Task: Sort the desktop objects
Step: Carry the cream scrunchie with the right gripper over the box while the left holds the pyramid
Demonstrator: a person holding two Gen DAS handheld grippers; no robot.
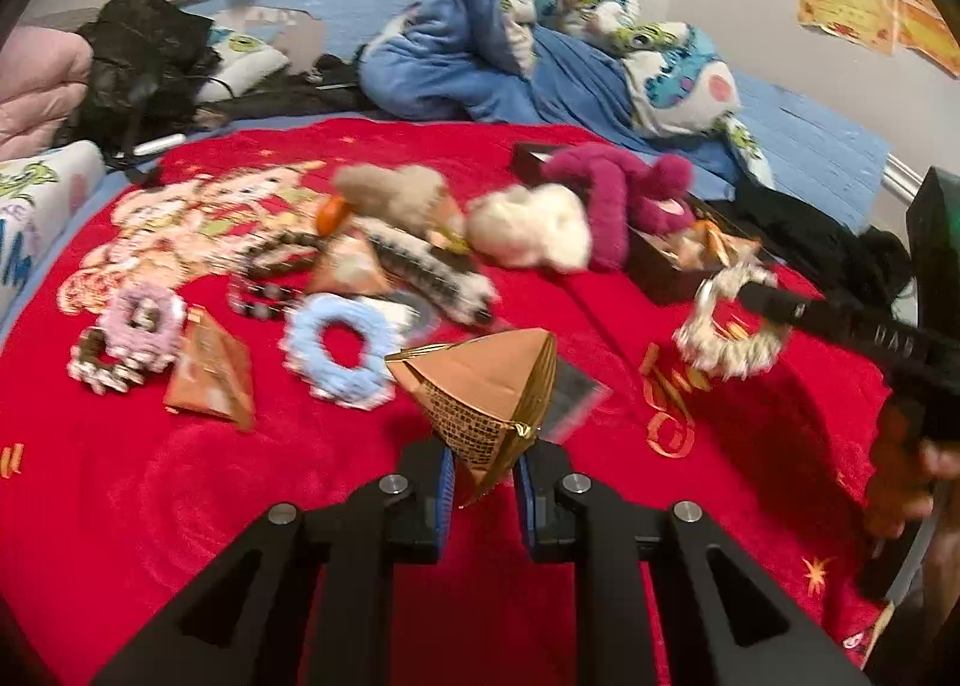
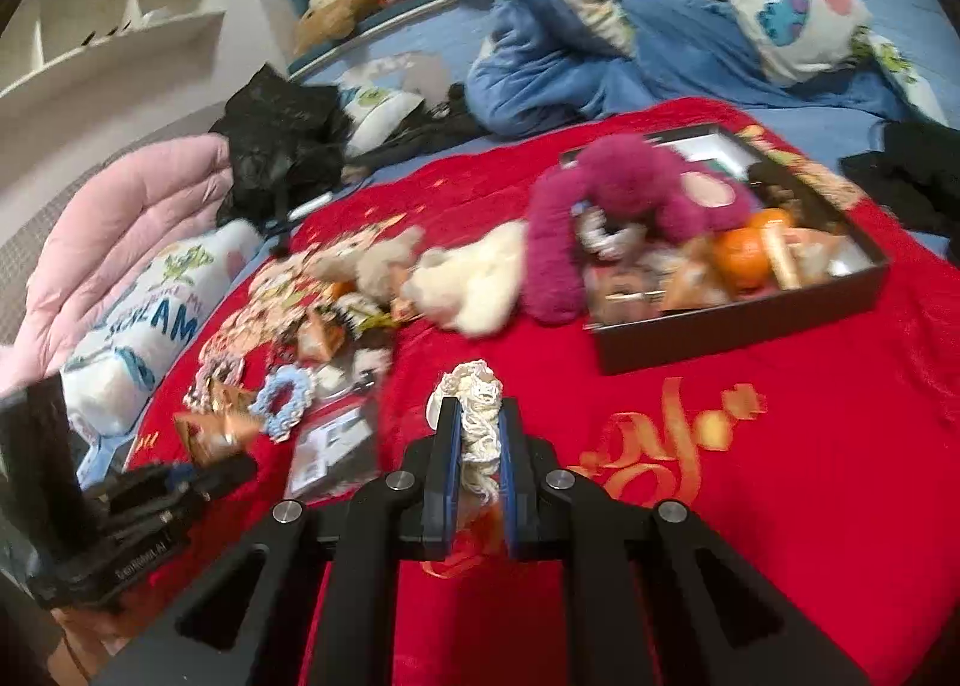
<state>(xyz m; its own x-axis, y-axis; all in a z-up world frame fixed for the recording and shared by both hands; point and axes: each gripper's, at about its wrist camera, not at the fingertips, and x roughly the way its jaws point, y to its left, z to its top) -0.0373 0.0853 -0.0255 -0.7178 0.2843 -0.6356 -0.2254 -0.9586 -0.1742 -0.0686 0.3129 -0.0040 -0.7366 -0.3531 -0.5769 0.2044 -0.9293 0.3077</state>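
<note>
My left gripper (image 1: 483,467) is shut on a gold-brown pyramid packet (image 1: 483,386), held above the red blanket (image 1: 180,506). My right gripper (image 2: 480,434) is shut on a white lacy scrunchie (image 2: 477,422); the left wrist view shows that scrunchie (image 1: 729,326) hanging from the right gripper's black fingers (image 1: 774,305) at the right. Loose on the blanket lie a blue scrunchie (image 1: 336,350), a pink scrunchie (image 1: 141,326), another pyramid packet (image 1: 210,380), bead bracelets (image 1: 264,278) and a long hair clip (image 1: 432,272). A dark box (image 2: 744,320) holds oranges (image 2: 744,257) and packets.
A magenta plush (image 2: 606,194), a cream plush (image 2: 474,284) and a tan plush (image 1: 396,194) lie mid-blanket by the box. Blue bedding (image 1: 480,56), black clothes (image 1: 144,50) and a pink quilt (image 2: 120,224) crowd the far side. A hand (image 1: 912,482) shows at the right edge.
</note>
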